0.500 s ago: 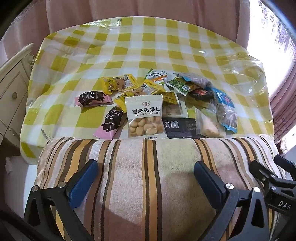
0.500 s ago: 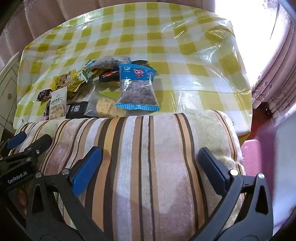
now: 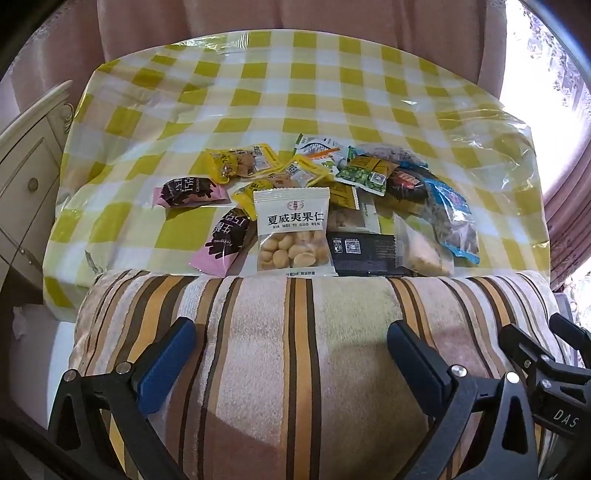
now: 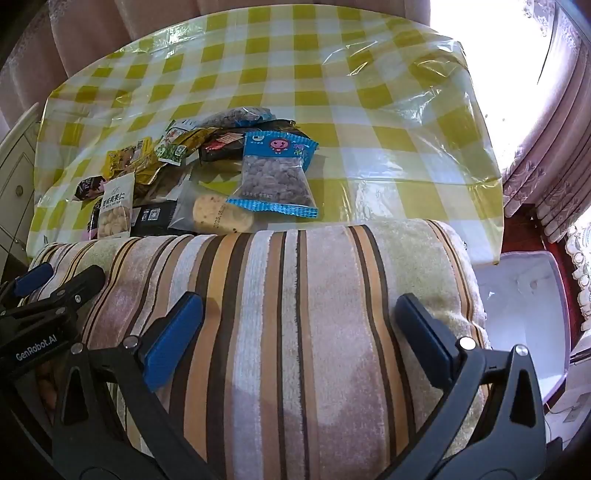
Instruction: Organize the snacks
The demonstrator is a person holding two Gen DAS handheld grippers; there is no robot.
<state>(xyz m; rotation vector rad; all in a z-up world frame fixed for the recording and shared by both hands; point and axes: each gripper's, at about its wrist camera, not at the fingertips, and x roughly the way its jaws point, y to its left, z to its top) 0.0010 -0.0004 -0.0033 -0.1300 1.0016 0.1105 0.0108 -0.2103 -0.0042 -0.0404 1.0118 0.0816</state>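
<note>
A pile of snack packets lies on the yellow-checked table point(image 3: 258, 92): a white macadamia bag point(image 3: 293, 230), two pink chocolate packets point(image 3: 188, 192), a black packet point(image 3: 364, 249), yellow packets point(image 3: 236, 162) and a blue nut bag point(image 4: 277, 173). A clear biscuit bag point(image 4: 218, 212) lies beside the blue one. My left gripper point(image 3: 288, 354) is open and empty above a striped cushion point(image 3: 295, 350), short of the pile. My right gripper point(image 4: 299, 328) is open and empty over the same cushion point(image 4: 295, 314).
A cream drawer cabinet point(image 3: 22, 177) stands left of the table. Pink curtains point(image 3: 184, 22) hang behind. A white open box point(image 4: 524, 306) sits low on the right. The right gripper shows in the left wrist view point(image 3: 546, 369), the left one in the right wrist view point(image 4: 44, 295).
Both grippers have barely moved. The right view has shifted slightly, showing more of the white box at the right.
</note>
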